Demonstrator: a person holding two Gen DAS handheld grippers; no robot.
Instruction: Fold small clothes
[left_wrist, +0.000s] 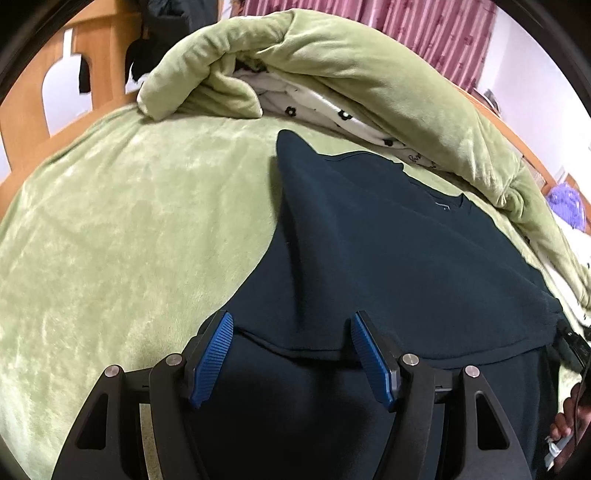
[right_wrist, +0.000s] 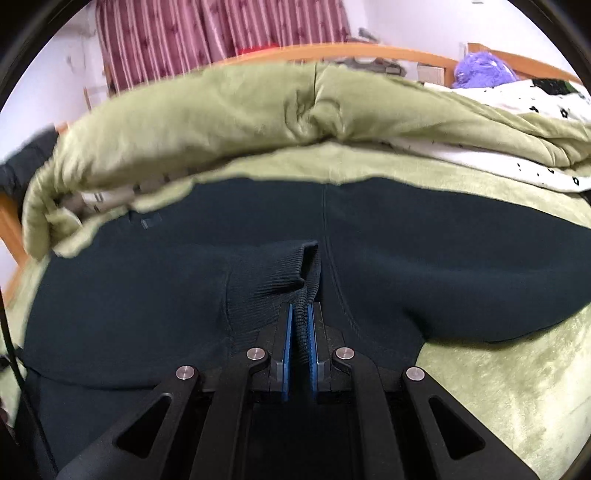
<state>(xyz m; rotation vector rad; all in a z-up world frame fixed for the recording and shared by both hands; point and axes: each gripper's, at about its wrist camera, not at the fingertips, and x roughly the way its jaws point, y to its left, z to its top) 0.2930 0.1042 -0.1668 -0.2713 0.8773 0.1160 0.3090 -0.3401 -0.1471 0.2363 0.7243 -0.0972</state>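
Your dark teal knit sweater (left_wrist: 369, 251) lies on the green plush blanket (left_wrist: 110, 240). Right gripper (right_wrist: 300, 317) clamps its ribbed cuff (right_wrist: 280, 269), seen only there; left gripper (left_wrist: 291, 332) gapes, apparently empty.

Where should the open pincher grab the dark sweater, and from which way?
I'd take the sweater at its near hem edge, coming in from the near side. That edge lies right between the left gripper's open jaws as a thin, free lip. The right gripper already pinches the ribbed cuff.
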